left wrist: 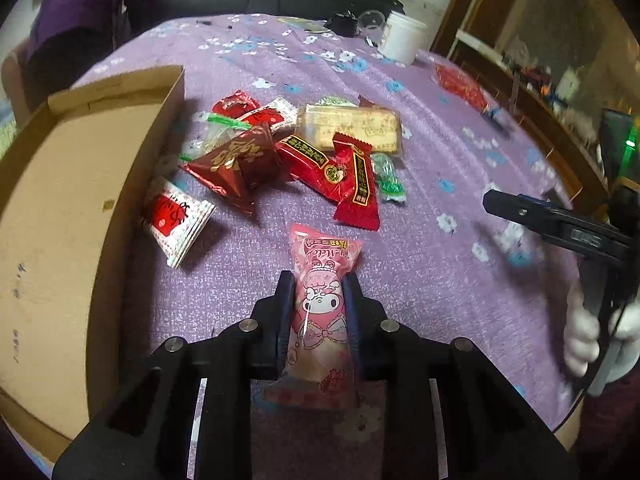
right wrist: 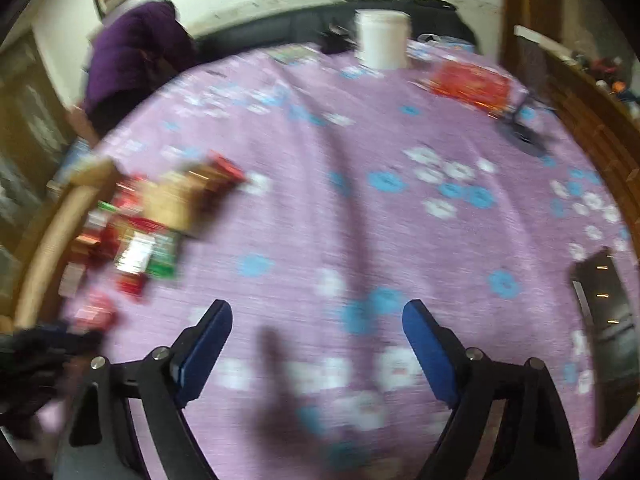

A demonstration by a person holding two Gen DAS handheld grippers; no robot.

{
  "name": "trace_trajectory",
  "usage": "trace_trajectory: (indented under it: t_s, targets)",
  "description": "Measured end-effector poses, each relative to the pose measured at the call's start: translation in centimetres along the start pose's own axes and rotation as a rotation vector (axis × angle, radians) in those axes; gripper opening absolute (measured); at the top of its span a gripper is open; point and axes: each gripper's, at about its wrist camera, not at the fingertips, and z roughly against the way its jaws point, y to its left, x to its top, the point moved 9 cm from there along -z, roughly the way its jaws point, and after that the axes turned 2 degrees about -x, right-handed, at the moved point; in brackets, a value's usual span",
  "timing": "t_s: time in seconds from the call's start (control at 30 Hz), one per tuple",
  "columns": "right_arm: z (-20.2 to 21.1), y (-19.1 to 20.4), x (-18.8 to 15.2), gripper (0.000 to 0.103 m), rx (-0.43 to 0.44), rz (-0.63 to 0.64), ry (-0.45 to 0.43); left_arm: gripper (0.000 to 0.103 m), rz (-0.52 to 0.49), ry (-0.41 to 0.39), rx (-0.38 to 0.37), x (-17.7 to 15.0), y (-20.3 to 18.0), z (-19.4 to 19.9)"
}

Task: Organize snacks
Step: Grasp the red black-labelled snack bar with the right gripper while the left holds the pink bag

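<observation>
- The box (left wrist: pixel 80 184), open cardboard, takes the whole left side of the left wrist view and looks empty inside. I judge it is where the snacks go, so the carry should be to the left, over its near wall.
- The cloth (left wrist: pixel 440 184), purple with flowers, covers the table. Its right half is bare, so nothing hinders the right gripper there.
- The pile (left wrist: pixel 296 152) of red, green and yellow snacks lies just beside the box wall, beyond the held snack. It is best to lift first and then go left, so the load does not sweep the pile.
- The left gripper (left wrist: pixel 318 292) is pinching the pink pack (left wrist: pixel 320 304) around its middle, both pads pressed on its sides. The pack's lower end seems to rest on the cloth.
- The wrapper looks soft and slippery, so I judge a firm hold and a slow lift are wise.
- The red-white packet (left wrist: pixel 174 220) lies alone between the pink pack and the box, touching the wall or nearly. It is right under the path, so the pack must pass above it.
- The right gripper (right wrist: pixel 318 340) hangs over bare cloth with the jaws spread and nothing between them. In the left view it stands well apart on the right.
- The tub (left wrist: pixel 402 38), white, stands at the far edge, out of the way.
</observation>
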Motion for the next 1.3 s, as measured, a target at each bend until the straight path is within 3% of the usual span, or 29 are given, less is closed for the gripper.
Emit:
trace_trajectory:
  t_s: [0.1,0.23,0.4,0.57,0.63,0.9,1.2,1.27,1.3]
  targets:
    - [0.9,3.9,0.6,0.082,0.108,0.054,-0.009,0.023,0.047,-0.009,-0.055,-0.1,0.4,0.6]
    - [-0.1,9.5,0.7,0.057,0.242,0.113,0.049,0.023,0.072,-0.043,-0.098,-0.2,0.8,2.4]
    - [-3.1,13.2,1.4,0.048,0.218,0.146,0.081,0.023,0.082,-0.095,-0.130,0.0,1.3,5.1]
    - [-6.1,13.2,1.9,0.044,0.127,0.132,0.114,0.023,0.103,-0.117,-0.142,-0.2,2.1,6.5]
    - [-6.3,13.1,2.1,0.025,0.099,0.133,0.097,0.023,0.105,-0.108,-0.133,-0.3,2.3,6.4]
    - [-4.4,13.1,1.7,0.022,0.148,0.108,0.073,0.023,0.057,-0.065,-0.128,-0.3,0.8,4.3]
    - [-3.7,12.2,1.0,0.022,0.189,0.083,0.077,0.023,0.078,-0.017,-0.142,0.0,0.3,2.2]
    - [-3.5,12.1,0.9,0.022,0.198,0.079,0.077,0.031,0.076,-0.005,-0.122,0.1,0.3,1.8]
    - [-3.4,12.1,0.8,0.022,0.203,0.078,0.077,0.040,0.075,0.000,-0.107,0.1,0.3,1.6]
